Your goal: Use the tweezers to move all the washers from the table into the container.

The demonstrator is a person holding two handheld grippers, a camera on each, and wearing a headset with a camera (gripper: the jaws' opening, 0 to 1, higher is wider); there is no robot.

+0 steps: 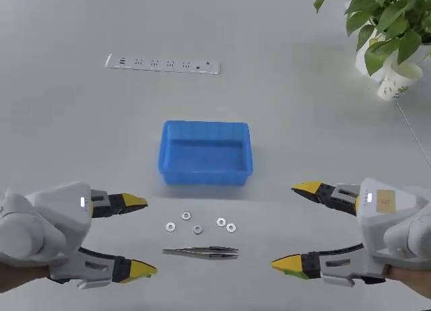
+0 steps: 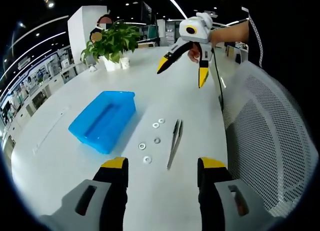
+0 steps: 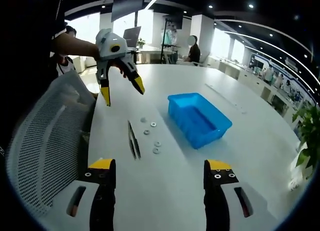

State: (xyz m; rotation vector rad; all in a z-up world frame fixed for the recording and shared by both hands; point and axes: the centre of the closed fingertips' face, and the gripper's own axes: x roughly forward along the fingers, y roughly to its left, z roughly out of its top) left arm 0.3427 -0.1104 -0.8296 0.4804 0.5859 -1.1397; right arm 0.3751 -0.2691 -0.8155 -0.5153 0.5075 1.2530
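left gripper (image 1: 149, 235) and right gripper (image 1: 283, 225) both spread, empty | thin steel tweezers (image 1: 201, 252) lie flat (hard to pinch) | risk: a slipping grab scatters the small silver washers (image 1: 197, 229)

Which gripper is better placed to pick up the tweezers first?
Left, narrowly. In the head view the left gripper has a jaw tip nearer the tweezers than the right gripper does; both stand open and empty.
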